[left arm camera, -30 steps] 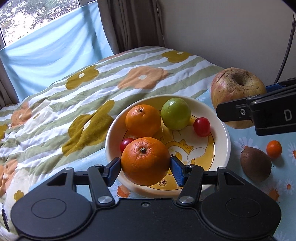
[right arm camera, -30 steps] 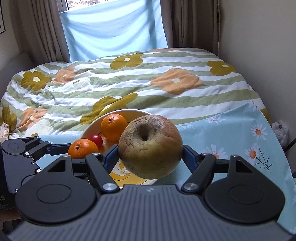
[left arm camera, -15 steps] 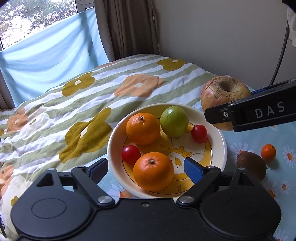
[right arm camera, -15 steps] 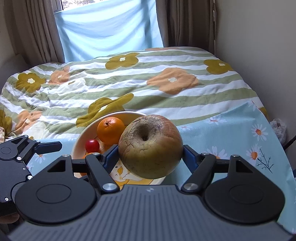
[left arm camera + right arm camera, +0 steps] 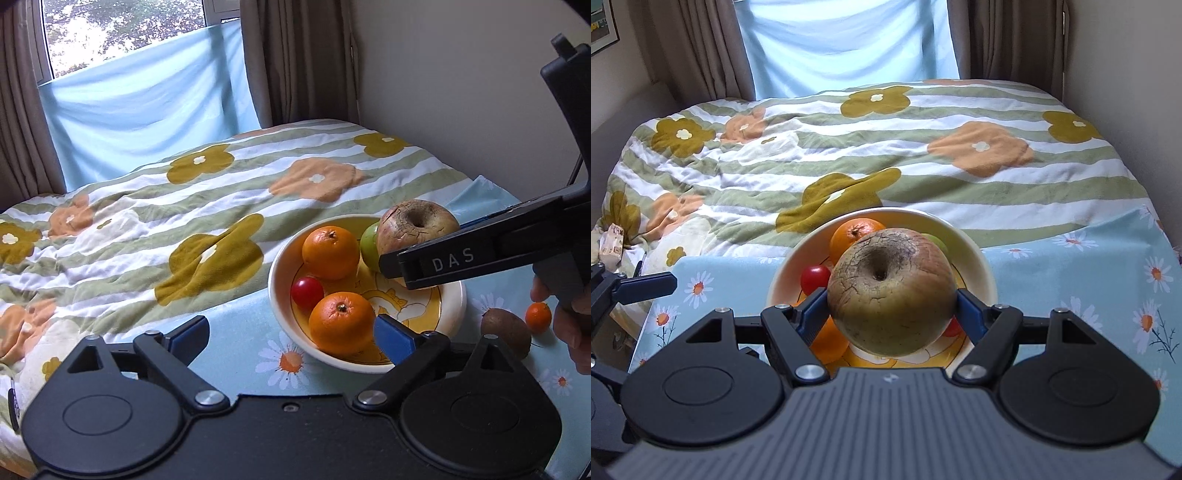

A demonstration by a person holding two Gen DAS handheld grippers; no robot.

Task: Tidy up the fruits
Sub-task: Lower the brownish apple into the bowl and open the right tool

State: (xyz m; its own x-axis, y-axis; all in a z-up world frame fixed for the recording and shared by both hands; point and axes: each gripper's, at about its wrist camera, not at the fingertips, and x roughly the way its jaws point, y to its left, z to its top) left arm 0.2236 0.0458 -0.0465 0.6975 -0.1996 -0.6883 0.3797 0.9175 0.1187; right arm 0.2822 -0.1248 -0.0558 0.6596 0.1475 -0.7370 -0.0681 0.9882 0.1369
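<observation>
The left gripper stands spread wide, its jaws having just been opening; nothing lies between its blue pads, and the near orange sits loose in the bowl just past the right pad. The right gripper pinches a large wrinkled apple, both blue pads pressed to its flanks, and holds it over the bowl's middle. White letters "DAS" are readable on the right gripper's finger as it crosses the left wrist view; no other writing can be made out.

The bowl is round, cream-rimmed and glossy, with a yellow cartoon figure painted inside. In it, beyond the near orange, lie a smooth red cherry tomato, a second dimpled orange and a green round fruit half hidden behind the apple. To the right of the left gripper, outside the bowl, a fuzzy brown kiwi and a small tangerine rest on the light blue daisy-print cloth, near the person's fingers around the handle.

The cloth leaves bare room left of the bowl and, in the right wrist view, to its right. Past the bowl's far rim the cloth ends against a rumpled quilt striped green and white with big ochre and peach flowers. Farther off hang brown curtains and a pale blue sheet across the window, with a plain wall close on the right
</observation>
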